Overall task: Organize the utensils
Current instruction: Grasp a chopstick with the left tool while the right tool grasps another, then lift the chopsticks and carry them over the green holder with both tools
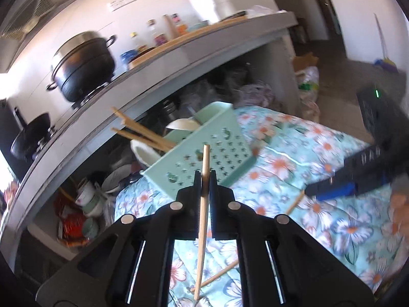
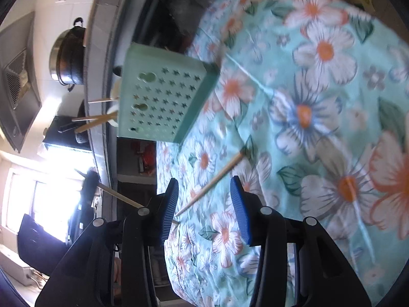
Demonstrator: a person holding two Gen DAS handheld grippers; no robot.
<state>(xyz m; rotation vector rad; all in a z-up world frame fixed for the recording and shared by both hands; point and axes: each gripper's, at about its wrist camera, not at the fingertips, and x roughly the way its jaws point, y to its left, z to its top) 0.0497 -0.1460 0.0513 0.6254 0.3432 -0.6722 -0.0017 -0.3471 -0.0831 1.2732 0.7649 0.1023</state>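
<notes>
Sorting chopsticks into the green holder, partly done. Far left in the holder: several chopsticks and pale spoons already stowed. At centre: left gripper clamped on one chopstick, lifted near the holder's perforated wall, not yet dropped in. Near centre and right: at least two loose chopsticks left lying on the flowered cloth. Right gripper apart, empty, hovering over one chopstick. Open room across the cloth on the right; far left crowded by the counter edge overhanging just behind the holder.
</notes>
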